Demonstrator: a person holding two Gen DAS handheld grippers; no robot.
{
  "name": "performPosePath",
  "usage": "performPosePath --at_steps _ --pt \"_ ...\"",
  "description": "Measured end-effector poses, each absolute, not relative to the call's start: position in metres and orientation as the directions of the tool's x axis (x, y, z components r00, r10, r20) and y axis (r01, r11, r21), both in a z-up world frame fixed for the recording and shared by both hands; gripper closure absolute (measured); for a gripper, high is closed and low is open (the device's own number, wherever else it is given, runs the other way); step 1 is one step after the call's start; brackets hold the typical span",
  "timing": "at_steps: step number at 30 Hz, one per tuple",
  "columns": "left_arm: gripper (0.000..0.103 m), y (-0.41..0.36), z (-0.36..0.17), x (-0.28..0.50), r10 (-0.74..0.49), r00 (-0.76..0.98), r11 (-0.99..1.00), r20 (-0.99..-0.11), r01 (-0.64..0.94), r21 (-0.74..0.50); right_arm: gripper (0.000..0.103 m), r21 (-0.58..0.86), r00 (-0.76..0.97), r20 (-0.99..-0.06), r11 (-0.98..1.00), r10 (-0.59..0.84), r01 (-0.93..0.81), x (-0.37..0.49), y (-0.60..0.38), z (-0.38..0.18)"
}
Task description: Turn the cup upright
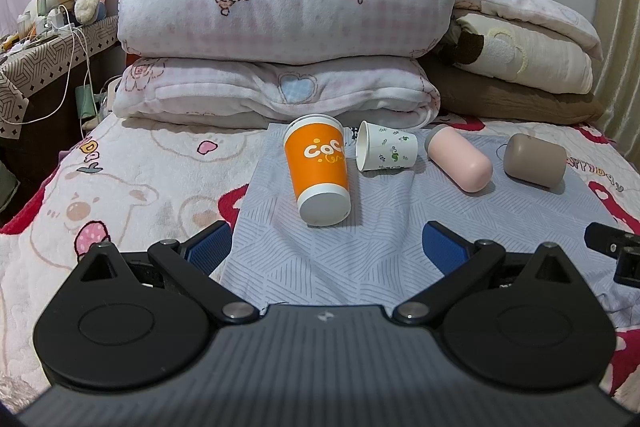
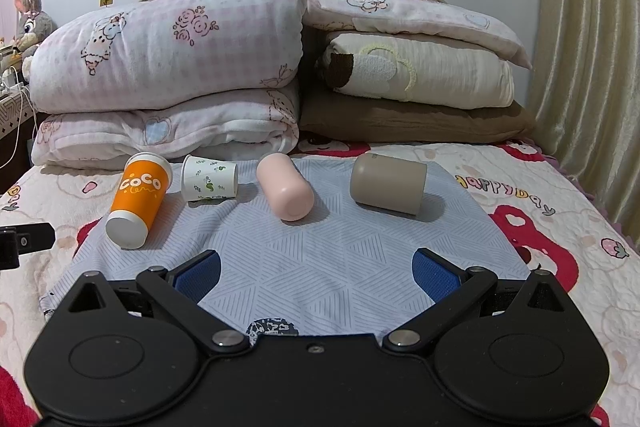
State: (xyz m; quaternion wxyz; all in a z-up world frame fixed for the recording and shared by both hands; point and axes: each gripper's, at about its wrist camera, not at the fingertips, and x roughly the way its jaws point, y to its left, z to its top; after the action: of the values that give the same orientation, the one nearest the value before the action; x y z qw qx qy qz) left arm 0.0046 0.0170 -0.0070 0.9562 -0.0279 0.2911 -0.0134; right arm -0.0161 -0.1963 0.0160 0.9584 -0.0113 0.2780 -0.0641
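- Orange cup [image 1: 318, 171] [image 2: 138, 201], white "CoCo" lettering, white base and rim, lies on its side on the grey cloth [image 1: 320, 259] [image 2: 300, 267] atop the bed [image 1: 120, 163].
- Its base faces the cameras, mouth toward the folded quilts [image 1: 280, 27].
- Beside it lie a leaf-print paper cup [image 1: 386, 151], pink cup [image 1: 460, 159] and taupe cup [image 1: 534, 161].
- Left claw [image 1: 326, 247] and right claw [image 2: 316, 273] hover low, spread wide, empty.

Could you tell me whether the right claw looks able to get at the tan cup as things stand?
Probably yes: the right claw is open, and only bare grey cloth lies between it and the tan cup lying on its side.
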Motion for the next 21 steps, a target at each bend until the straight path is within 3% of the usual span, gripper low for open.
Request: performPosePath --at_steps 7,12,21 --pt "0.000 0.017 -0.002 0.006 -0.047 0.806 0.998 -0.590 0.012 -0.062 0.000 -0.051 0.846 -0.524 0.995 -0.100 0.087 -0.018 -0.199 0.017" --pt "0.000 0.008 0.025 0.021 -0.077 0.769 0.996 -0.635 0.033 -0.081 0.000 -0.088 0.880 -0.472 0.991 0.051 -0.105 -0.013 -0.202 0.040" --pt "0.000 -0.015 0.041 0.095 -0.125 0.678 0.987 -0.725 0.009 -0.162 0.000 -0.403 0.855 -0.444 0.793 0.267 -0.457 0.035 -0.179 0.062"
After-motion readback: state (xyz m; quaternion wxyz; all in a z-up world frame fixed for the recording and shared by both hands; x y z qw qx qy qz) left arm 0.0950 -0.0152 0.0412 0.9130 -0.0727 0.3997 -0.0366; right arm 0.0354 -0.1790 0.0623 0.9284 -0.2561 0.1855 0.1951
